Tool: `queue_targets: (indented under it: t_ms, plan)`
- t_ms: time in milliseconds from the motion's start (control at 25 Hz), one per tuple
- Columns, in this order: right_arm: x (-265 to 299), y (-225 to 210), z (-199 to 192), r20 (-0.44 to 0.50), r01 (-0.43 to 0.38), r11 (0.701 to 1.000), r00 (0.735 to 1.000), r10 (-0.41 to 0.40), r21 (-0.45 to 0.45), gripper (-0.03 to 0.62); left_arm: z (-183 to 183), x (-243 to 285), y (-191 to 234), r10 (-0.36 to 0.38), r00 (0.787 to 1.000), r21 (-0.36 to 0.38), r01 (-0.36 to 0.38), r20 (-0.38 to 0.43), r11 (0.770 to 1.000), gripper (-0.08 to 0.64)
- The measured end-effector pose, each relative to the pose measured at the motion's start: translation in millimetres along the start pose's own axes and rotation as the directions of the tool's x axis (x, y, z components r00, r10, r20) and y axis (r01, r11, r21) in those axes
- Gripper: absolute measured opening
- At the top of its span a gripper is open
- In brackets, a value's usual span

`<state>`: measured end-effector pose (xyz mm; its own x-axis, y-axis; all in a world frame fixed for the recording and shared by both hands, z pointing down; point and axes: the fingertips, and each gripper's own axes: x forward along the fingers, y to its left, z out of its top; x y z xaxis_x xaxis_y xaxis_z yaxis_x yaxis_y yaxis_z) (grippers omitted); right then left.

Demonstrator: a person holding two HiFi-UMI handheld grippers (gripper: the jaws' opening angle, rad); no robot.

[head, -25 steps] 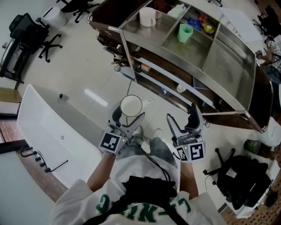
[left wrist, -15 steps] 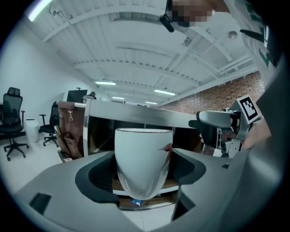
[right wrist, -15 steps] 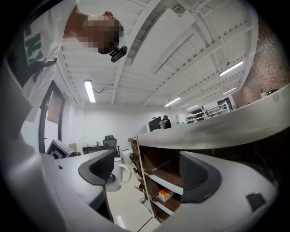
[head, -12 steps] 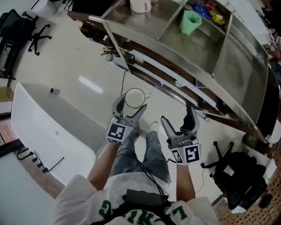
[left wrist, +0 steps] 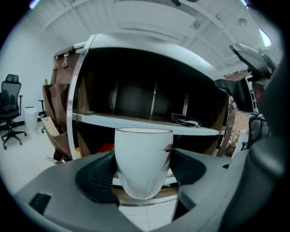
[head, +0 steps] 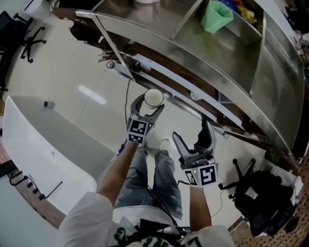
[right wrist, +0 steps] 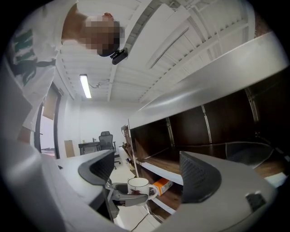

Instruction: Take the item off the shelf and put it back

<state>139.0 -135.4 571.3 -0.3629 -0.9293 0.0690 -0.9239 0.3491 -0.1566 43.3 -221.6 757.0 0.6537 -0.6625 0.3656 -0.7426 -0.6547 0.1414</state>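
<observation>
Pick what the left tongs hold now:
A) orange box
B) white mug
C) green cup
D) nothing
B: the left gripper view shows the left tongs clamped on both sides of the white mug, which sits upright between them.

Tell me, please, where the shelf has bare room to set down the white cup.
The middle board is bare from the left post to the dark bundle at its right. On top, the steel tray is bare in front of the green cup, and its right section looks bare. Crowded: the tray's far corner, with small colourful things.
</observation>
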Motion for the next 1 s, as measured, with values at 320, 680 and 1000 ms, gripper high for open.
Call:
queue_targets:
  t_ms: [320,680,1000]
  plan:
    - [4,-15,-81,0.023,0.017,0.999,1.0,-0.016,-0.029,0.459,-64,106,25,-0.021,0.999,0.049,0.019,0.05,0.999,0.354]
    - [7,-33,-119,0.047,0.045,0.996,0.998,-0.041,-0.082,0.459,-98,223,43,-0.056,0.998,0.084,0.054,0.021,0.995,0.356]
    - [-2,-42,-117,0.064,0.084,0.991,0.995,-0.077,-0.101,0.459,-144,272,33,-0.103,0.99,0.115,0.114,-0.095,0.987,0.356]
